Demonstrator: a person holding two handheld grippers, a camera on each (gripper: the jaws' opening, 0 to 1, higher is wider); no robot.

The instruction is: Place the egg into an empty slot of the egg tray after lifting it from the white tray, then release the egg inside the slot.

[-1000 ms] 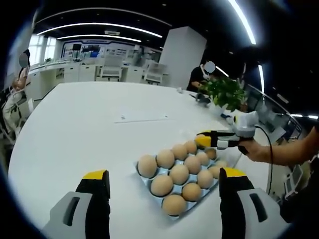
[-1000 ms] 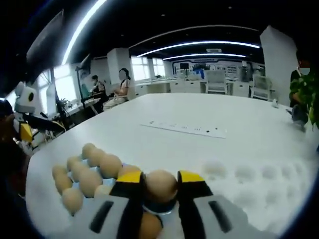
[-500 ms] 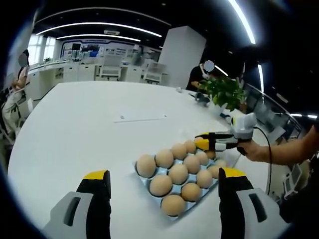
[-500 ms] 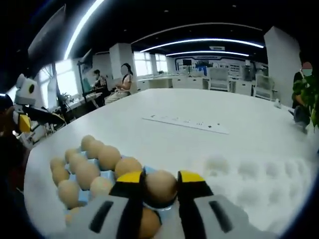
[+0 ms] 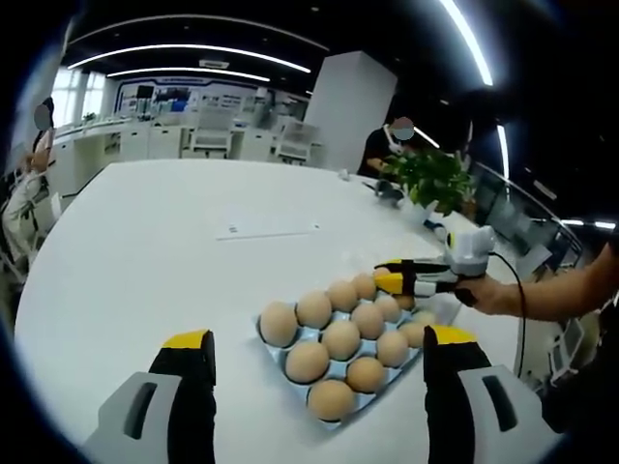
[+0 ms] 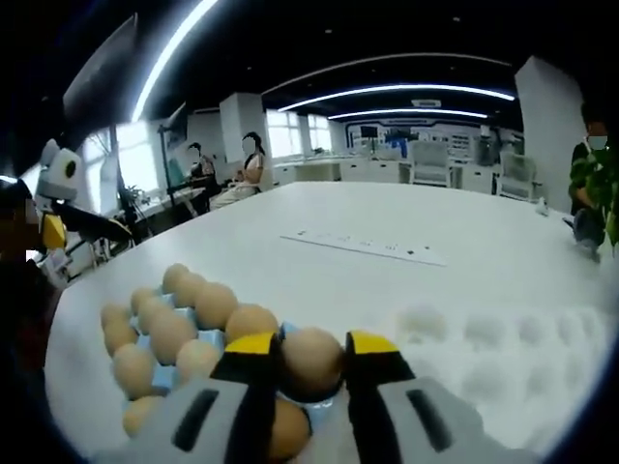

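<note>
Right tongs [image 6: 311, 360] pinching egg [image 6: 310, 362] between yellow tips, over near edge of egg tray [image 6: 208, 333]. White tray [image 6: 503, 372] just right of those tongs on white surface [image 6: 387, 280]. Left tongs [image 5: 314, 340] spread wide, nothing between, egg tray ahead between jaws.

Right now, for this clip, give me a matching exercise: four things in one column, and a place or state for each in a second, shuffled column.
Things:
1. right tool
2. left tool
3. egg tray
4. potted plant

Places or states:
A. on the white table, most slots filled with eggs
B. jaws wide apart, holding nothing
C. at the table's far edge, green leaves
D. shut on a brown egg at the tray's edge

Pairs: 1-D, 2-B, 3-A, 4-C
</note>
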